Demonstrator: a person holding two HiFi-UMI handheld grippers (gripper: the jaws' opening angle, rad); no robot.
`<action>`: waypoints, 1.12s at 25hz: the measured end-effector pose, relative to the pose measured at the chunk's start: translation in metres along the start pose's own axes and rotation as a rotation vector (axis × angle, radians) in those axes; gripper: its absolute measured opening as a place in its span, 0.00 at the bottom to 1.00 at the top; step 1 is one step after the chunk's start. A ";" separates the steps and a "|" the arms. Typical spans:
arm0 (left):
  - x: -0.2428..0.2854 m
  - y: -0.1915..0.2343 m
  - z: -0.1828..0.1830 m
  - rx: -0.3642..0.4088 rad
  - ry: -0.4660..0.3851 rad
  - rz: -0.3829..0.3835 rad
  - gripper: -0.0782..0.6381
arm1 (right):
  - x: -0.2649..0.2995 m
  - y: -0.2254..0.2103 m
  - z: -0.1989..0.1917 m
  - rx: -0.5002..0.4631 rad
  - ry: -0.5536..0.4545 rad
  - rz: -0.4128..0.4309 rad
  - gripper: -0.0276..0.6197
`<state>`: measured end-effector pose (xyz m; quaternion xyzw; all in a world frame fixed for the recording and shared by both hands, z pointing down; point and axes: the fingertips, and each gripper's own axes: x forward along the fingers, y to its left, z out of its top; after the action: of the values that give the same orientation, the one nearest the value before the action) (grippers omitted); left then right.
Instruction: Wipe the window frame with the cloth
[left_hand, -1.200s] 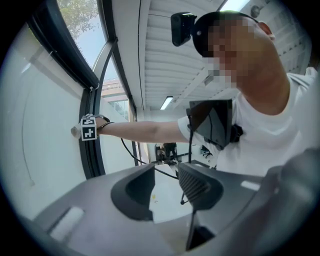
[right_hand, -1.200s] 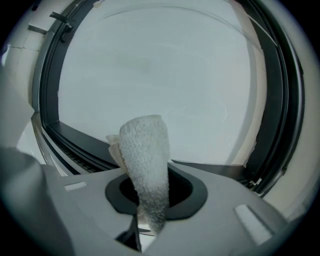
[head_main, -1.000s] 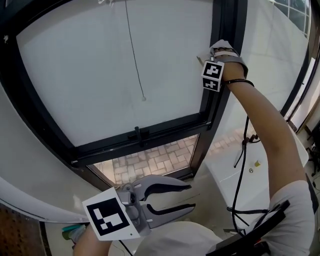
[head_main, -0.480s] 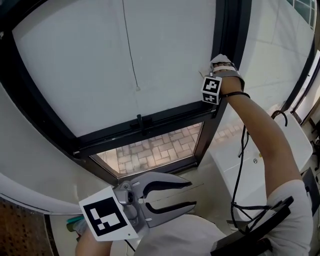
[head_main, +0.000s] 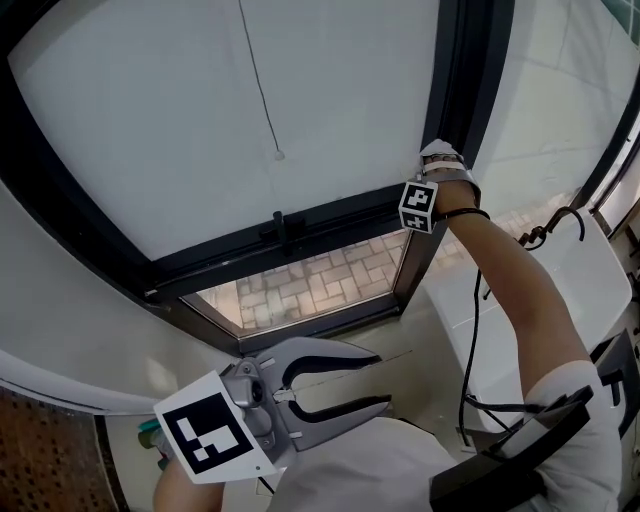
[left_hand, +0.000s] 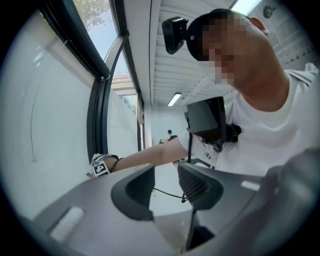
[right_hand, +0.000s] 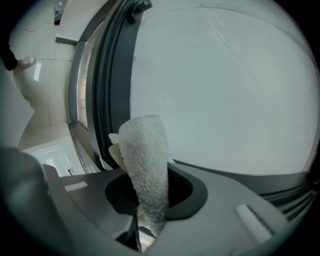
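Now the right arm (head_main: 510, 290) stretches out, right tongs (right_hand: 150, 200) clamped on the cloth (right_hand: 145, 155) at the window frame (head_main: 470, 90); left tongs (head_main: 383, 379) hover low, gaping, empty.

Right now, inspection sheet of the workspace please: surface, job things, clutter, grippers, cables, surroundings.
Surface: black window frame, white pane with a hanging cord.
Job's things: cloth at the frame's upright.
Clutter: small teal item low left, unclear.
Grippers: right gripper shut on cloth; left gripper open, empty, held low.
Cables: black cable hangs along the right arm.
Surroundings: brick paving outside through the lower pane.
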<state>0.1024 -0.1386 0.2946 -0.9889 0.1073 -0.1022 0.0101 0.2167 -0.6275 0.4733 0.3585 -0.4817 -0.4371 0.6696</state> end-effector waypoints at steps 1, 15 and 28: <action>0.000 0.001 -0.001 -0.006 0.001 0.003 0.34 | 0.002 0.011 0.003 0.000 -0.005 0.016 0.15; -0.008 0.013 -0.018 -0.038 0.027 0.068 0.34 | 0.014 0.085 0.034 0.143 -0.100 0.180 0.15; -0.041 0.014 -0.028 -0.053 0.021 0.112 0.34 | -0.022 0.071 0.118 0.094 -0.230 0.167 0.15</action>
<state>0.0546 -0.1437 0.3130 -0.9801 0.1654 -0.1089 -0.0115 0.1174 -0.5879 0.5632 0.2958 -0.6034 -0.3951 0.6264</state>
